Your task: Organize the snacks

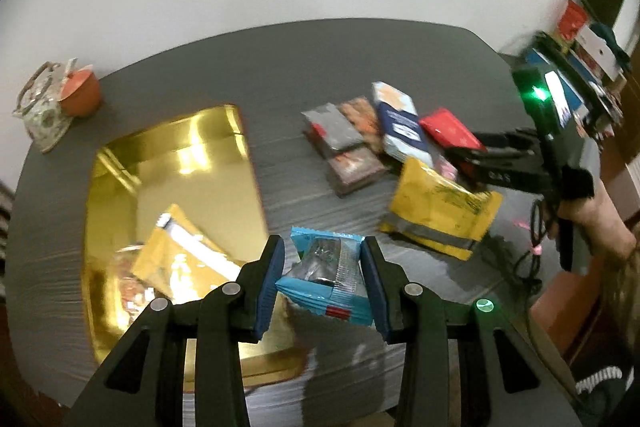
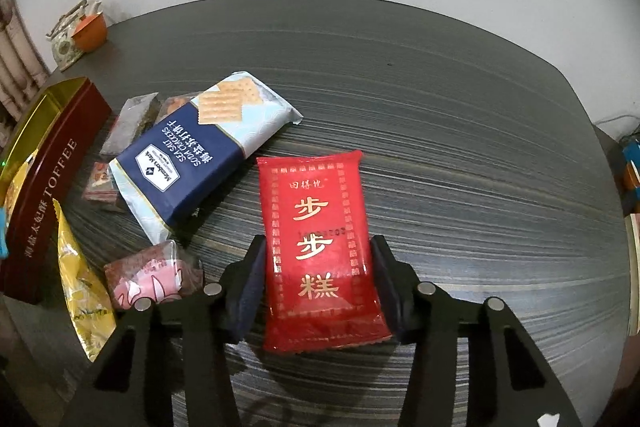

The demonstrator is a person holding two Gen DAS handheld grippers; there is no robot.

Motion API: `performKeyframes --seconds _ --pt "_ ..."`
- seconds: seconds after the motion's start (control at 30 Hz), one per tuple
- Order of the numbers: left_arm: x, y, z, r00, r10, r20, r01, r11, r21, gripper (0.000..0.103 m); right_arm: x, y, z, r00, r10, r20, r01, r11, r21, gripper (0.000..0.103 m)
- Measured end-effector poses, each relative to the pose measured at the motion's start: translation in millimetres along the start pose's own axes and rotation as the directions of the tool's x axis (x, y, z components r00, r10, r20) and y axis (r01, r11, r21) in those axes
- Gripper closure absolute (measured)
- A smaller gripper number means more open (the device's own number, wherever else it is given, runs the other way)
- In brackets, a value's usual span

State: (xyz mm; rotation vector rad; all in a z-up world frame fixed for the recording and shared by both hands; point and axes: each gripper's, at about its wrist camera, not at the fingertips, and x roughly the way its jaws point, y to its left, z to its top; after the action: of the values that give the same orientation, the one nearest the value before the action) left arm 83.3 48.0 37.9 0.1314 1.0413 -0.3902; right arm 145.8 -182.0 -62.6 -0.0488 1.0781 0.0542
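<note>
Left hand-held gripper (image 1: 324,281) clamps the blue packet (image 1: 326,277) beside the gold tin (image 1: 120,167); right hand-held gripper (image 2: 318,285) pinches the red packet (image 2: 320,247): lift it level toward the tin.

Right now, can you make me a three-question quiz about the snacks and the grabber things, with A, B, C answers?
1. Where does the navy cracker pack lie?
A. on the grey table
B. in the gold tin
C. on the floor

2. What colour is the packet in the left tool?
A. green
B. light blue
C. purple

3. What is the right tool doing?
A. hanging empty
B. holding a cup
C. shut on the red packet

Answers: 1 A, it lies on the tabletop among other snacks. 2 B, a light blue packet sits between the pads. 3 C, both pads press the red packet's sides.
</note>
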Motion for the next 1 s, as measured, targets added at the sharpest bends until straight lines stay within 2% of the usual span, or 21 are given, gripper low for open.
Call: performKeyframes --seconds 0.27,0.53,0.73,1.0 --pt "-9 45 4 0.997 0.068 0.025 -0.066 0.996 -0.062 0.062 -4 -2 -10 1.0 -0.029 0.009 0.029 0.999 0.037 0.058" --pt "-13 110 11 0.985 0.171 0.029 -0.164 0.973 -0.165 0.062 -4 4 -14 0.999 -0.037 0.02 0.036 0.997 0.061 0.058" --pt "7 146 13 0.981 0.195 -0.018 -0.194 0.958 -0.209 0.062 -4 1 -15 0.999 -0.038 0.022 0.036 0.997 0.067 0.058" --pt "47 160 10 0.974 0.201 -0.103 -0.219 0.954 -0.205 0.062 -4 0 -14 0.999 -0.036 0.022 0.035 0.997 0.067 0.058"
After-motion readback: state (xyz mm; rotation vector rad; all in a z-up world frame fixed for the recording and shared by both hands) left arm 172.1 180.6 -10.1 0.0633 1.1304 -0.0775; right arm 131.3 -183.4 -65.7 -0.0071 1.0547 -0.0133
